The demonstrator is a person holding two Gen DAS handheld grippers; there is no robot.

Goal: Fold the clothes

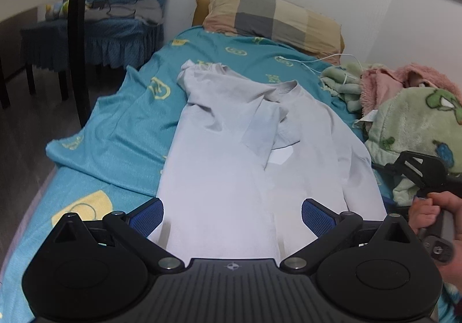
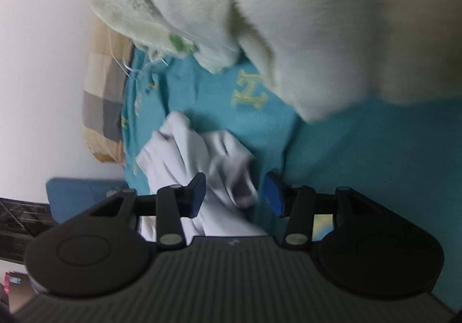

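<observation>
The teal bedsheet carries a repeated yellow print; in the right wrist view one motif reads as a large letter "H", turned sideways, and the smaller yellow letters further toward the pillow are too blurred to read. A small white tag lies on the shirt, with no legible writing.

The pale grey shirt lies spread along the middle of the bed, collar toward the checked pillow at the head end, one sleeve folded across the chest. Its hem end reaches down between the blue pads of the left hand-held gripper, whose fingers stand wide apart above the cloth, clamped on nothing.

The right hand-held gripper is seen from its own camera rolled onto its side, near the wall-side edge of the bed. Its fingers are also apart; a bunched part of the shirt lies between and just beyond them, with the left pad over the fabric, though whether it touches cannot be told. A green fleece blanket is piled along that edge beside a pink one, and a white cable trails near the pillow.
</observation>
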